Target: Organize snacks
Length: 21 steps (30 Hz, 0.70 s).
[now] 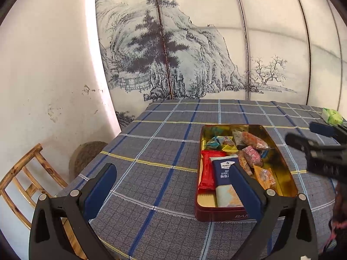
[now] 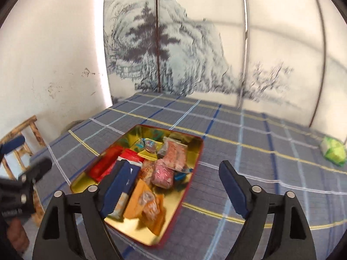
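An open red tin [image 1: 286, 179] with a gold inside lies on the checked tablecloth [image 1: 164, 151]. It holds several wrapped snacks: a red packet [image 1: 206, 173], a blue and white packet [image 1: 223, 179], a pink one [image 1: 252, 156] and orange ones [image 1: 265, 177]. My left gripper [image 1: 173, 186] is open over the cloth just left of the tin, with nothing between its fingers. In the right wrist view my right gripper [image 2: 177, 184] is open above the near right end of the tin [image 2: 128, 138], holding nothing. A green packet [image 2: 334, 150] lies alone at the far right of the table.
A painted landscape screen [image 1: 195, 54] stands behind the table, with a white wall on the left. A wooden chair [image 1: 28, 184] and a round brown object [image 1: 84, 156] sit off the table's left edge. Bare cloth stretches left of and beyond the tin.
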Each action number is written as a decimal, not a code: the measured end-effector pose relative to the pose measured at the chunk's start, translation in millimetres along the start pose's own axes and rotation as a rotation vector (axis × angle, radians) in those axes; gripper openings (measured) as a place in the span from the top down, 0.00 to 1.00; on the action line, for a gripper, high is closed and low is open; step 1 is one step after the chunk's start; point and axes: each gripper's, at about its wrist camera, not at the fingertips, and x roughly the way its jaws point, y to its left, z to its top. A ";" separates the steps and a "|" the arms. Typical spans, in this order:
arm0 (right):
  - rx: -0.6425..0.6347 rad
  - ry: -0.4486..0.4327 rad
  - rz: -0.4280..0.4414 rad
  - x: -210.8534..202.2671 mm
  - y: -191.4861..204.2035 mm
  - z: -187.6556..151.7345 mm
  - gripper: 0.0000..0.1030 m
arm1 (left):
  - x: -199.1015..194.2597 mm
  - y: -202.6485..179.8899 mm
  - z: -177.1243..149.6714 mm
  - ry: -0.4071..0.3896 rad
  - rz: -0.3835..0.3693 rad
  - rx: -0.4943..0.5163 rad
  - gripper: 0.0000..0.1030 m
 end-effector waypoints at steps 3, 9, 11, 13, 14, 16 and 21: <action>-0.014 -0.061 -0.063 -25.8 6.8 -18.5 0.08 | -9.9 -1.3 1.0 -0.016 -0.029 -0.017 0.00; -0.054 -0.100 -0.081 -55.0 12.2 -35.9 0.05 | -32.2 -3.5 3.5 -0.043 -0.045 -0.039 0.00; -0.058 -0.106 -0.071 -63.2 12.8 -36.4 0.03 | -39.4 -9.3 3.7 -0.054 -0.044 -0.014 0.00; -0.061 -0.108 -0.071 -68.3 14.7 -38.9 0.03 | -47.7 -15.4 4.6 -0.068 -0.055 0.003 0.00; -0.057 -0.114 -0.063 -71.9 15.8 -40.8 0.03 | -50.6 -17.1 5.6 -0.074 -0.059 0.003 0.00; -0.054 -0.126 -0.060 -77.6 17.2 -43.1 0.03 | -56.8 -19.8 6.8 -0.081 -0.080 -0.001 0.00; -0.057 -0.159 -0.065 -93.8 14.2 -44.9 0.03 | -66.4 -18.4 10.8 -0.071 -0.136 -0.053 0.00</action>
